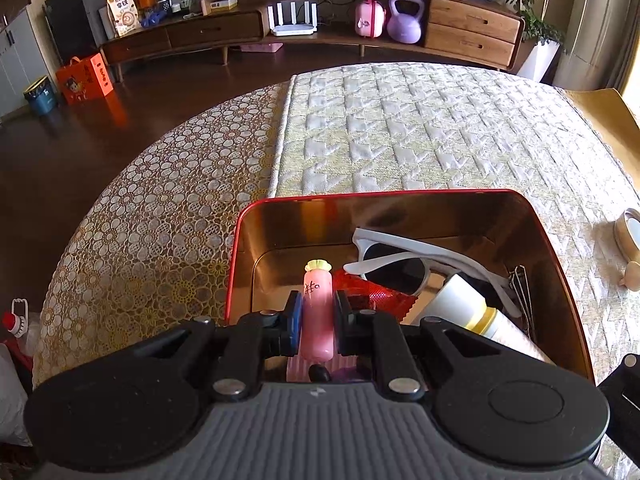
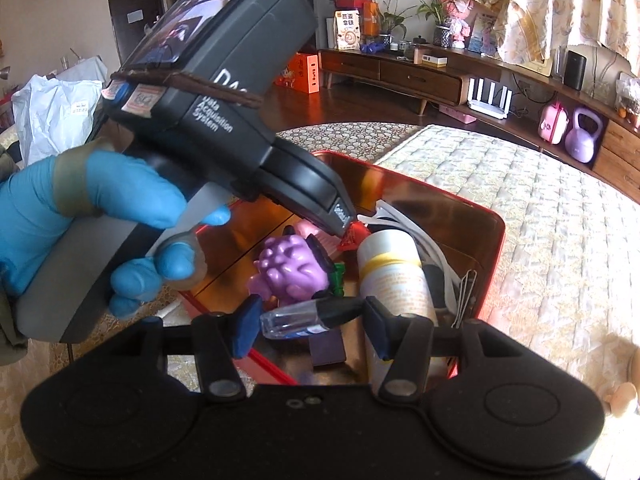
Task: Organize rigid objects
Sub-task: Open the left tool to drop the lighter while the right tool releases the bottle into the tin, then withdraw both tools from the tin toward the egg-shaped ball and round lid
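A red tin box (image 1: 552, 248) with a gold inside sits on the quilted table. My left gripper (image 1: 317, 316) is shut on a pink tube with a yellow cap (image 1: 318, 304), held over the box. In the box lie white sunglasses (image 1: 400, 258), a white bottle (image 1: 460, 300), a red wrapper (image 1: 368, 290) and metal clips (image 1: 520, 284). My right gripper (image 2: 310, 320) holds a small clear bottle with a black cap (image 2: 304, 316) lying crosswise between its fingers, over the box (image 2: 496, 220). A purple toy (image 2: 292, 268) lies below it. The left gripper body (image 2: 224, 92) fills the upper left.
A tan round dish (image 1: 630, 232) and a small beige piece (image 1: 632, 276) lie on the quilted mat right of the box. A lace cloth (image 1: 160, 208) covers the table's left part. A TV cabinet with a purple kettlebell (image 1: 405, 20) stands behind.
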Action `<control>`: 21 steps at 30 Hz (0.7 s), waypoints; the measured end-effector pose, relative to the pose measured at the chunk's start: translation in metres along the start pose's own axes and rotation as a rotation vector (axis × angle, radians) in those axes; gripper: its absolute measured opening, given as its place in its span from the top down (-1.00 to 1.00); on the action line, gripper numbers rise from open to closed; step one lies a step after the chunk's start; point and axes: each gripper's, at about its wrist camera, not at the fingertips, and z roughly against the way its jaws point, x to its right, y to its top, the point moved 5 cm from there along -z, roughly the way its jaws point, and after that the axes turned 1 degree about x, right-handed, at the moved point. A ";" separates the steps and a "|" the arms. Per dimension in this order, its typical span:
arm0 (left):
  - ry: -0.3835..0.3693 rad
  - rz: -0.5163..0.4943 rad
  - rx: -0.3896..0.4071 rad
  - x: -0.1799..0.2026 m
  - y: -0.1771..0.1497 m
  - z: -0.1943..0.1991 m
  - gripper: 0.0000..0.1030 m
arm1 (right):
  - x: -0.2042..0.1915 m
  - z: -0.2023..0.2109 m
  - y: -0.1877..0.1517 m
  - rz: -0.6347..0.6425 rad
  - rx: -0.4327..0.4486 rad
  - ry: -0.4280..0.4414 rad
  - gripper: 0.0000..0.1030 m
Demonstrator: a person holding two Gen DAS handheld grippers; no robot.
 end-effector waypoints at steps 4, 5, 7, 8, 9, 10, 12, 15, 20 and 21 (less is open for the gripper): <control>-0.004 0.019 -0.006 -0.001 -0.002 0.002 0.70 | 0.002 0.003 0.001 -0.016 0.002 -0.011 -0.10; -0.008 0.024 -0.010 -0.001 -0.003 0.003 0.69 | 0.002 0.004 0.001 -0.020 0.004 -0.013 -0.12; -0.018 0.038 -0.019 -0.001 -0.005 0.005 0.69 | 0.003 0.007 0.000 -0.031 0.009 -0.015 -0.15; -0.017 0.041 -0.021 -0.001 -0.006 0.006 0.68 | 0.004 0.009 0.000 -0.038 0.011 -0.015 -0.16; -0.016 0.042 -0.024 0.000 -0.007 0.007 0.68 | 0.004 0.010 0.000 -0.045 0.014 -0.014 -0.16; -0.016 0.041 -0.024 0.000 -0.008 0.009 0.68 | 0.005 0.013 0.000 -0.054 0.017 -0.015 -0.19; -0.015 0.043 -0.022 0.000 -0.010 0.013 0.68 | 0.006 0.016 -0.001 -0.067 0.021 -0.015 -0.19; -0.017 0.054 -0.014 0.000 -0.011 0.022 0.57 | 0.006 0.021 -0.002 -0.079 0.026 -0.020 -0.23; -0.041 0.069 0.010 0.002 -0.013 0.039 0.21 | 0.009 0.033 -0.004 -0.090 0.036 -0.030 -0.24; -0.042 0.069 0.018 0.003 -0.013 0.044 0.00 | 0.009 0.036 -0.004 -0.094 0.040 -0.031 -0.24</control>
